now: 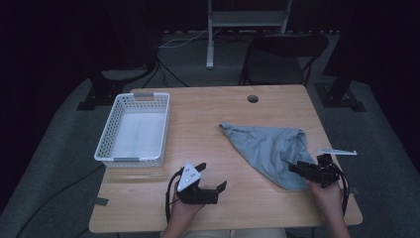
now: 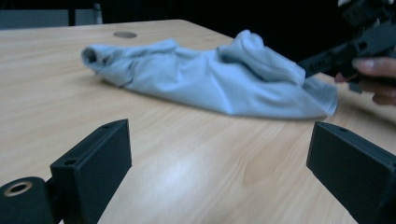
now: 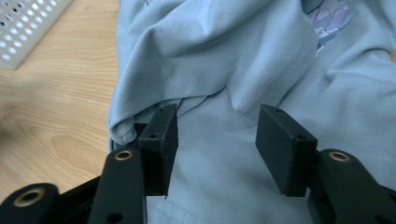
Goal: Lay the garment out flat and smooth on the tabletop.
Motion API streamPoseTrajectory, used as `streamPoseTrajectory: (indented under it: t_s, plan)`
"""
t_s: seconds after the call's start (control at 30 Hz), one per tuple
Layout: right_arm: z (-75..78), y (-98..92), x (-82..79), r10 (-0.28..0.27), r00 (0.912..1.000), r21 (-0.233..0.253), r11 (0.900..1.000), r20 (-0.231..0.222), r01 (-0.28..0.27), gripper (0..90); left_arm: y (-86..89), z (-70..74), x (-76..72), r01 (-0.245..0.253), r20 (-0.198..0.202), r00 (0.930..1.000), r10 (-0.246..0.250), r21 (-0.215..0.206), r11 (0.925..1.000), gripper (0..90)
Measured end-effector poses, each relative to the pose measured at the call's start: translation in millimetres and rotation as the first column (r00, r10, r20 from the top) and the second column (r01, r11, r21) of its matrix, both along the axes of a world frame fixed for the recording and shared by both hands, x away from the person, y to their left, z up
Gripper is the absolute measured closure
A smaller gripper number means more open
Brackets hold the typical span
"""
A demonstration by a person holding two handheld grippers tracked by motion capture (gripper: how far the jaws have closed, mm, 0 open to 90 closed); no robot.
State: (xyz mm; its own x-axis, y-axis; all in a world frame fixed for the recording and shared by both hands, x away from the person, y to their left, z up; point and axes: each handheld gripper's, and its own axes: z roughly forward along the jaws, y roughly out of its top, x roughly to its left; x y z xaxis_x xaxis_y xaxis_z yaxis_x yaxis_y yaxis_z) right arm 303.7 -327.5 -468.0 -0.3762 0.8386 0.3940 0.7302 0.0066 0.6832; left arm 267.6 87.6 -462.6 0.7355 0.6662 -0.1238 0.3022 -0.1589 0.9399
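A crumpled light blue shirt (image 1: pixel 270 148) lies on the right half of the wooden table (image 1: pixel 213 124). My right gripper (image 1: pixel 301 170) is open just over the shirt's near right corner; in the right gripper view its jaws straddle a fold of the shirt (image 3: pixel 219 70) without closing on it. My left gripper (image 1: pixel 210 177) is open near the front middle of the table, low over bare wood, and points toward the shirt (image 2: pixel 210 79). The right gripper (image 2: pixel 336 58) and a hand show at the right edge of the left gripper view.
A white plastic basket (image 1: pixel 133 130) stands empty on the table's left side, its corner also visible as basket (image 3: pixel 25 28). A cable hole (image 1: pixel 252 98) sits near the far edge. A folding chair (image 1: pixel 285 57) stands behind the table. Bare wood lies between basket and shirt.
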Motion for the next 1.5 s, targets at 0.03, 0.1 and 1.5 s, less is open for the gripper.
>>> streamPoseTrajectory:
  t_s: [0.03, 0.1, 1.5]
  plan:
    - [0.3, -1.6, -0.3, 0.001, 1.0000, -0.001, 1.000, -0.003, -0.001, 43.9, -2.8, 4.8, 4.5, 0.003, -0.008, 1.0000, -0.003, 0.002, 1.0000, 7.6]
    - [3.0, -5.9, -2.9, -0.012, 0.9999, 0.000, 1.000, 0.008, 0.012, 39.2, -8.7, 14.3, 14.1, 0.022, -0.018, 0.9996, -0.022, 0.013, 0.9997, 7.5]
    - [4.1, -18.1, -10.8, 0.016, 0.9996, 0.013, 1.000, 0.022, -0.017, 26.1, -201.8, 6.6, 176.5, 0.131, -0.262, 0.9651, -0.002, 0.474, 0.8706, 28.8]
